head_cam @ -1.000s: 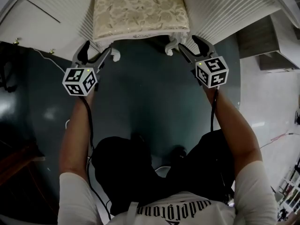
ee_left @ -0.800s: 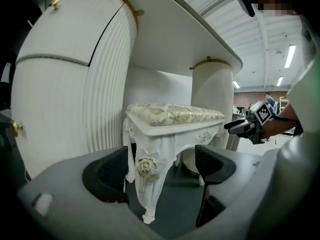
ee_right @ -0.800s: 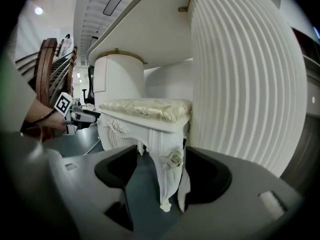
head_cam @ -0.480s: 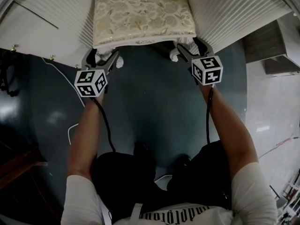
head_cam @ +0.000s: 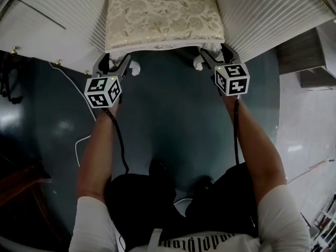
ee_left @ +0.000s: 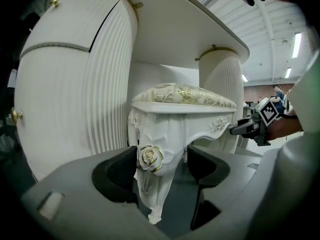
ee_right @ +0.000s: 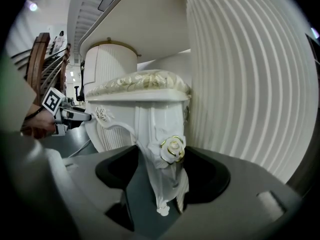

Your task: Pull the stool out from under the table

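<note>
Stool, white with a gold-patterned cushion, stands on the dark floor under the white surface, between its two ribbed pedestals. Both tongs have just been closing. The left tongs pinch the near left leg, with the pads meeting it at its carved rose. The right tongs pinch the near right leg at its own rose.
</note>
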`<state>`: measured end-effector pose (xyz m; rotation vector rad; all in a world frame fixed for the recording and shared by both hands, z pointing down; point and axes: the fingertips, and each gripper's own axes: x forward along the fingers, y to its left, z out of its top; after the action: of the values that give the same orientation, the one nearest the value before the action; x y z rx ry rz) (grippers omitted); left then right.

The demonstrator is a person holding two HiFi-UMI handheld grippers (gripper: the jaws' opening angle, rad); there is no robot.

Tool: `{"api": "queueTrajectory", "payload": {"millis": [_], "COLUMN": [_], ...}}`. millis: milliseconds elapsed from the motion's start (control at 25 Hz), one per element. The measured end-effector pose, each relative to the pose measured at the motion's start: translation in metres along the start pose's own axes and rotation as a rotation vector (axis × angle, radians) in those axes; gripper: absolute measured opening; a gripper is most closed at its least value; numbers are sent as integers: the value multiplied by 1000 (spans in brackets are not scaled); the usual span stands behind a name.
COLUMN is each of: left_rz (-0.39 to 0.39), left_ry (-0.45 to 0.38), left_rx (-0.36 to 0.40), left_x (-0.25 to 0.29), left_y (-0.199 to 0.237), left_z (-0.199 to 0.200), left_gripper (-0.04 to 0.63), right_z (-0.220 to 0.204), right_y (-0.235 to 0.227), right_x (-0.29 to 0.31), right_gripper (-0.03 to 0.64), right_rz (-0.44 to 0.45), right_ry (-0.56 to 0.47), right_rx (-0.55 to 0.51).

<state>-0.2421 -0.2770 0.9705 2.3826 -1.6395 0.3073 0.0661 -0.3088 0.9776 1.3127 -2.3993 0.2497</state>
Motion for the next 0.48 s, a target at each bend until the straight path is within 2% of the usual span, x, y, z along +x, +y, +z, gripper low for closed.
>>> {"api": "queueTrajectory", "payload": {"millis": [480], "left_rz": [-15], "left_ry": [23], "left_rx": [-15], "left_x": [-7], "left_y": [-2], "left_z": [3], "left_gripper": [298], "right_z": [1], "right_y": [1], "right_x": [1], "right_gripper": [284], "right_rz": [38], "right_ry": [34], "right_rx": [14]}}
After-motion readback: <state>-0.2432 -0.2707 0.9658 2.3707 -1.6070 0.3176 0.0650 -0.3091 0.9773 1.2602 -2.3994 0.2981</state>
